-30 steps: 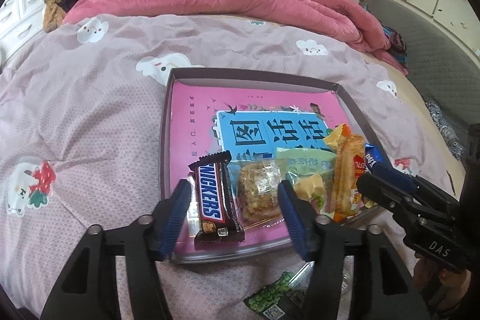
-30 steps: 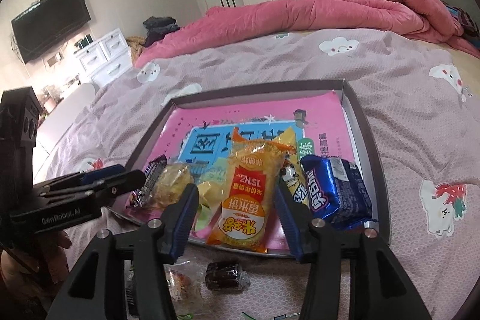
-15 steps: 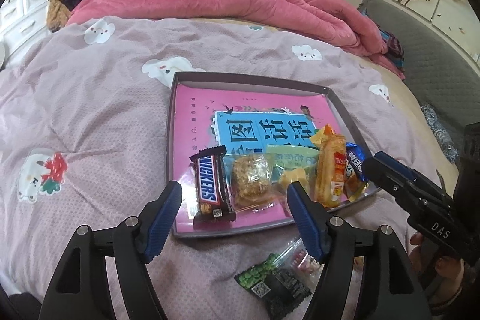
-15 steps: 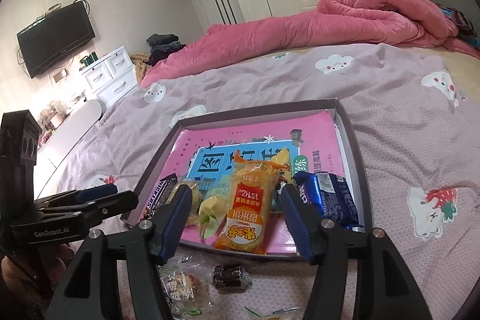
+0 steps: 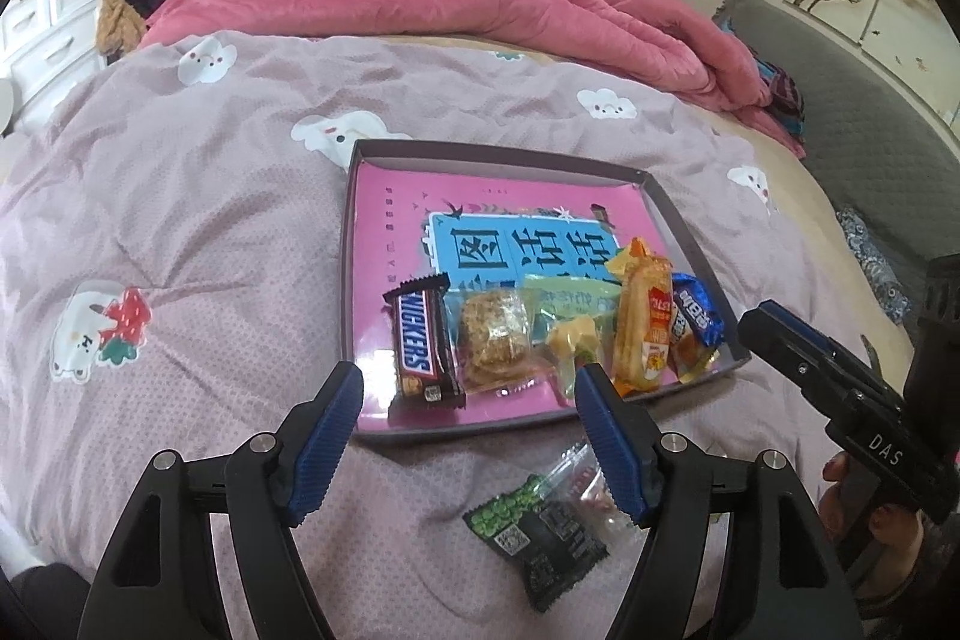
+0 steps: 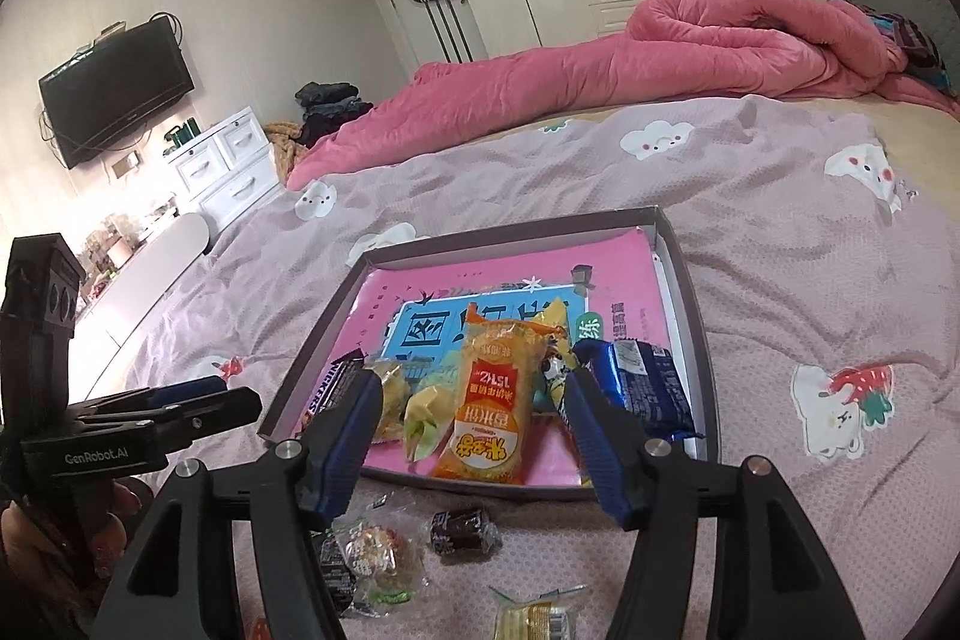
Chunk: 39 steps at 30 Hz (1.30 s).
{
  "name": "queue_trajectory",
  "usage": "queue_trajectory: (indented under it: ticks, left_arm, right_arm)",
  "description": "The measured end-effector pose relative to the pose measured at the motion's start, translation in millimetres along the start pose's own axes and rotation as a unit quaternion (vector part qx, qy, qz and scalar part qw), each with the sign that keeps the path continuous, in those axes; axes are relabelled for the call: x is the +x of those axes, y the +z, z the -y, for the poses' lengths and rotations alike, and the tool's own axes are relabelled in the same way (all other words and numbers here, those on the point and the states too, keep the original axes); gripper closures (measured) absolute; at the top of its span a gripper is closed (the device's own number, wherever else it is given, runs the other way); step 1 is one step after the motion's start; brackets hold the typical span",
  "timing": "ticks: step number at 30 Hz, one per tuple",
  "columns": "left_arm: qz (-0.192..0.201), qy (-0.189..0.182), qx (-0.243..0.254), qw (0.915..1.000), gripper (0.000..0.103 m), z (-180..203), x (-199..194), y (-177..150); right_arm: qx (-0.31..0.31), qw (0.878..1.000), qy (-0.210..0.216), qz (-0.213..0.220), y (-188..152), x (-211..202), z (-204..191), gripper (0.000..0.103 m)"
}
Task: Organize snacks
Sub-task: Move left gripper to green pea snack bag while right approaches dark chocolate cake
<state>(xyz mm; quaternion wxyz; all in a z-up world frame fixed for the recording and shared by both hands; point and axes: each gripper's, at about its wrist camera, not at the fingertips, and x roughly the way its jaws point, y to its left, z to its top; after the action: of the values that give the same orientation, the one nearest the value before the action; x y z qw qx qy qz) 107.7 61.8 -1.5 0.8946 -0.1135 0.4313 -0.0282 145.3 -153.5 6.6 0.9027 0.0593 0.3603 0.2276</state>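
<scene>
Both tongs, left (image 5: 468,436) and right (image 6: 471,439), gape empty above the bed (image 5: 198,232). Snacks line the tray's (image 5: 351,232) near edge; others lie outside it.

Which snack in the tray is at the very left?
The Snickers bar, in a dark brown wrapper. It lies leftmost in the tray; the other snacks sit to its right.

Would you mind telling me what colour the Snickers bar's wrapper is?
Dark brown, with white-backed blue lettering; the Snickers bar shows best in the left wrist view.
</scene>
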Motion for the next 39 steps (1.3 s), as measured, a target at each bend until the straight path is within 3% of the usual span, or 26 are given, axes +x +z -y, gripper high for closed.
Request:
queue_trajectory:
  ticks: [9, 23, 39]
  left_arm:
    - [-0.024, 0.004, -0.016, 0.9996, 0.028, -1, 0, -13]
    - [-0.078, -0.003, -0.002, 0.9969, 0.028, 7, 8, -43]
    - [-0.136, -0.017, 0.003, 0.9906, 0.028, 21, 30, -71]
  right_arm:
    - [-0.014, 1.0, 0.005, -0.008, -9, -9, -9, 0.039]
    - [-0.048, 0.998, 0.014, -0.038, -28, -14, -28, 0.039]
    - [-0.057, 0.995, -0.016, -0.084, -46, -4, -22, 0.039]
